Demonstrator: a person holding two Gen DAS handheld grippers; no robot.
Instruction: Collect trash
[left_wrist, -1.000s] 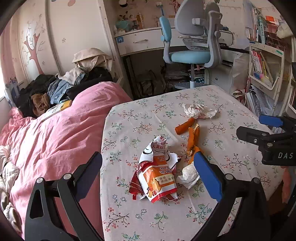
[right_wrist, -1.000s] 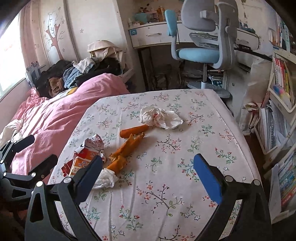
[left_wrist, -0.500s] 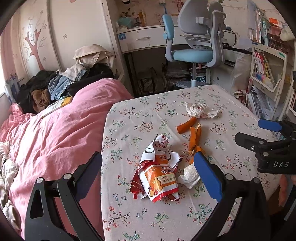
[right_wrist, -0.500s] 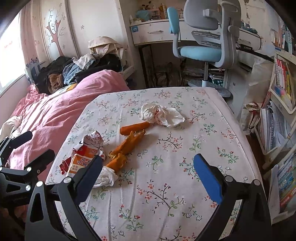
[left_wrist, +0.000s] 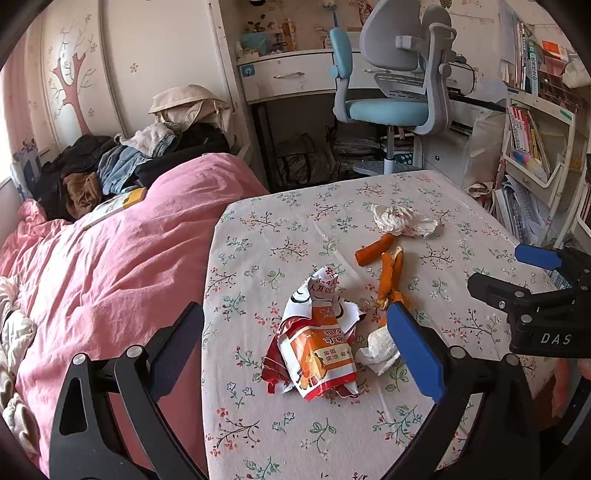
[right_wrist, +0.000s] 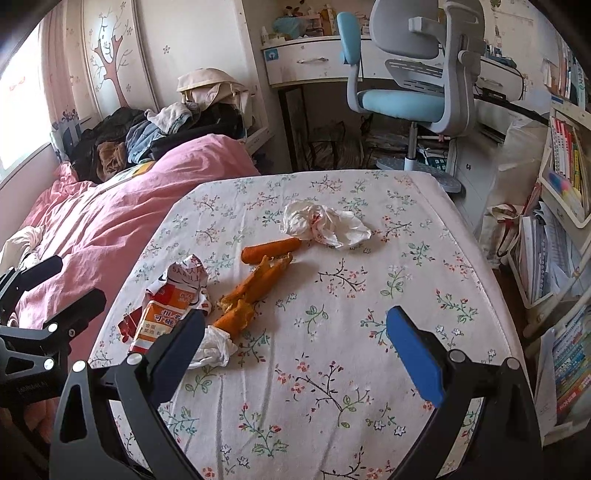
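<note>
Child's bedroom: bed (left_wrist: 122, 258), desk chair (left_wrist: 395, 77).

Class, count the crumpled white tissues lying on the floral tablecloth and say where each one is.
2. One crumpled tissue lies at the far end beyond the carrot pieces; a smaller tissue lies near the right gripper, beside the snack wrapper.

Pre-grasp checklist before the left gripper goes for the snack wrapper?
1. Left gripper open and empty: ok.
2. Right gripper open and empty: ok.
3. Snack wrapper between the left fingers' line of approach: ok.
4. Wrapper free of other trash: not ok, small tissue lies against its edge.
5. Carrot pieces clear of wrapper: cannot tell.
6. Trash bin in view: not ok.
</note>
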